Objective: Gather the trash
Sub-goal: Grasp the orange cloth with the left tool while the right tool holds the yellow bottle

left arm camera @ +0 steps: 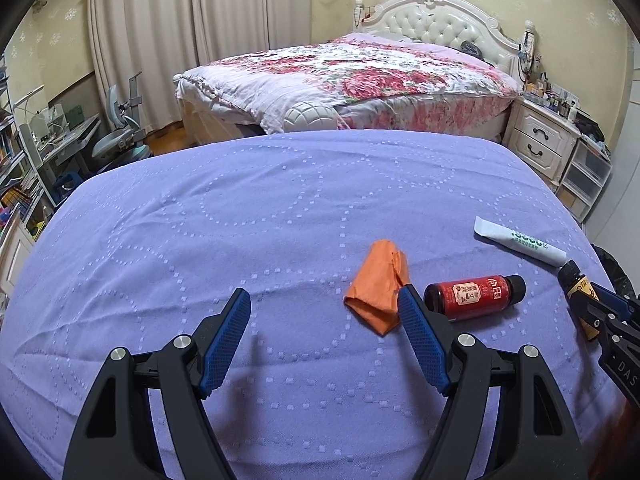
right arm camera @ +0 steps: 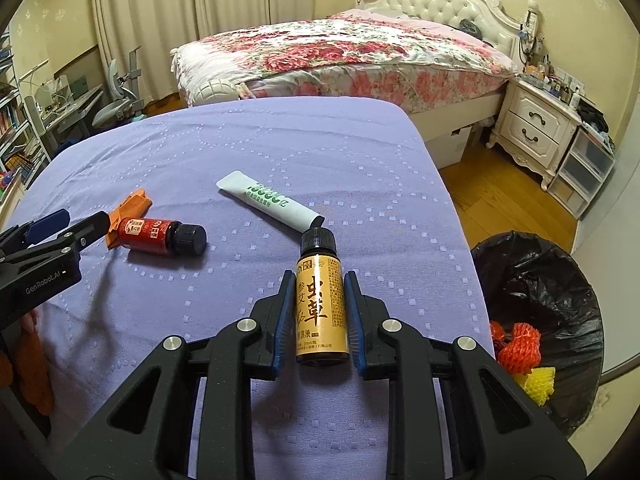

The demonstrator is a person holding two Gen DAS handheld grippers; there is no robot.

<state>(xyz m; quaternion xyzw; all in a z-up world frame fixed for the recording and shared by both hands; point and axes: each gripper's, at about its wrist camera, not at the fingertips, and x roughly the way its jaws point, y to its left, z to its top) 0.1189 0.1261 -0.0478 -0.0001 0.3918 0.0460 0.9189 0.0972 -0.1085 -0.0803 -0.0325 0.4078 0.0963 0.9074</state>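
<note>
On the purple cloth (left arm camera: pixel 200 220) lie a crumpled orange paper (left arm camera: pixel 378 284), a small red bottle (left arm camera: pixel 474 294) with a black cap, and a white tube (left arm camera: pixel 520 242). My left gripper (left arm camera: pixel 326 306) is open and empty just above the cloth, its right finger beside the orange paper and the red bottle. My right gripper (right arm camera: pixel 318 280) is shut on a gold bottle (right arm camera: pixel 320 304) with a black cap, held above the cloth; this bottle also shows in the left wrist view (left arm camera: pixel 580 292). The red bottle (right arm camera: pixel 160 234), orange paper (right arm camera: pixel 134 206) and white tube (right arm camera: pixel 268 202) also show in the right wrist view.
A bin lined with a black bag (right arm camera: pixel 560 280) stands off the right edge of the cloth and holds red and yellow foam nets (right arm camera: pixel 520 348). Beyond are a floral bed (left arm camera: pixel 352 76), a white nightstand (left arm camera: pixel 540 140) and a cluttered desk with chair (left arm camera: pixel 116 140) at left.
</note>
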